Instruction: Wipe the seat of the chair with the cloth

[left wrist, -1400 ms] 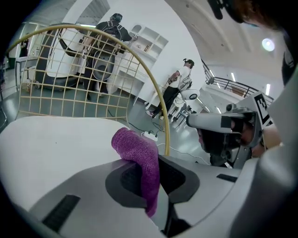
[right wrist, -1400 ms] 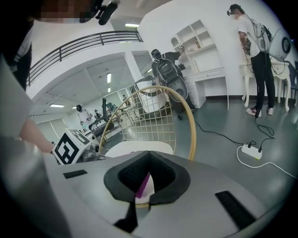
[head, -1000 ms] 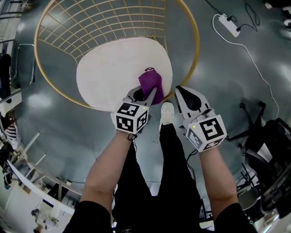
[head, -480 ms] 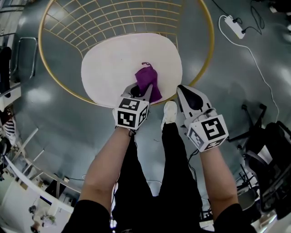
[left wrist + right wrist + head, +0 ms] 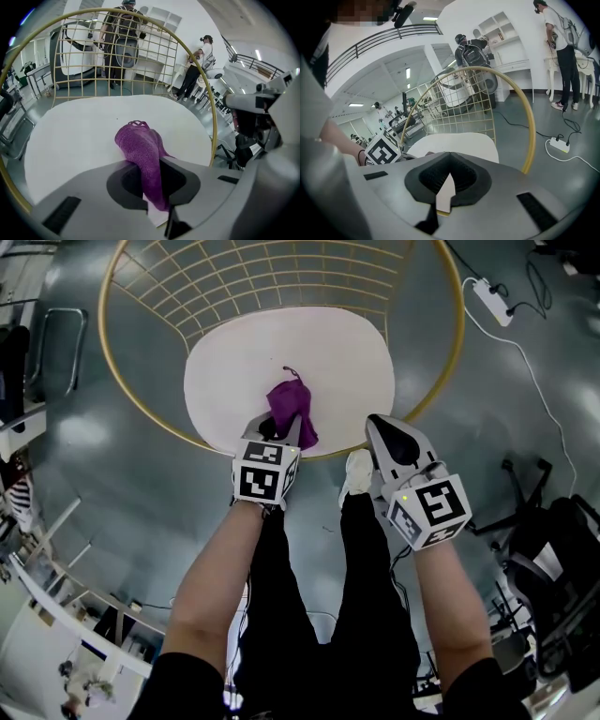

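Left gripper (image 5: 279, 433): clamped tight on a purple knitted cloth (image 5: 140, 147), jaws closed on the bundle's near end; bunched far end pushed out ahead of the jaws and laid on the white rounded seat (image 5: 281, 348), close to the front edge and about midway across; a small loop of thread sticking up at the far tip.

Seat cradled in a gold wire chair frame (image 5: 234, 277): a large hoop all round, with a grid-patterned back beyond the seat.

Right gripper (image 5: 384, 430): jaws pressed together, nothing between them; held at the seat's front-right rim, over the gold hoop, beside the left gripper and apart from the cloth.

Square-marker cube on each gripper, nearest the bare forearms; black trouser legs and a white shoe (image 5: 354, 472) below, between the two grippers, on the grey floor (image 5: 487, 427).

White power strip (image 5: 494, 301) with a trailing cable on the floor, far right.

Seen from the left gripper view, past the chair back: people standing (image 5: 194, 65) near white shelving.
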Motion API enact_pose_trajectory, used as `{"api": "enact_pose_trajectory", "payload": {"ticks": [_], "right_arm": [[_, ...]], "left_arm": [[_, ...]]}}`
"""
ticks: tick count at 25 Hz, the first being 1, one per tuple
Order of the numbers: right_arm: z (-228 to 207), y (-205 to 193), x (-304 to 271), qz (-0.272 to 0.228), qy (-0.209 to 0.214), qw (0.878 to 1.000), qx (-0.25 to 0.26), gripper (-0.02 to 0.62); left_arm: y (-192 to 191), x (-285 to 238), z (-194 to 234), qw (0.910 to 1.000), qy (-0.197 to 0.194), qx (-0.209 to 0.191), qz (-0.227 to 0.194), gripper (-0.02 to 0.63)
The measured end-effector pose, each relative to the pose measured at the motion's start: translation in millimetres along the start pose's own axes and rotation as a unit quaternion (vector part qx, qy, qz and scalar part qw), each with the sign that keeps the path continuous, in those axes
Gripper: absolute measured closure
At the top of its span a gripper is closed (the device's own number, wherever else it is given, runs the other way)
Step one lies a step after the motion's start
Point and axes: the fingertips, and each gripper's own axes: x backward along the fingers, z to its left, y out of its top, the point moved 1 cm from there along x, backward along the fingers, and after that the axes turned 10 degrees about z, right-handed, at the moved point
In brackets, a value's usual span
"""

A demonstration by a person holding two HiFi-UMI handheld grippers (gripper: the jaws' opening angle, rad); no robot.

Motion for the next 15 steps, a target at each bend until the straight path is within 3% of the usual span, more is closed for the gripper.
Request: {"api": "enact_pose_trajectory", "payload": {"ticks": [15], "right_arm": [[51,16,-25,-0.001,0.008,1.0,0.012,0.583]], "left_arm": [[-43,39,66,0.9981,0.051,-0.013,0.033,0.541]]}}
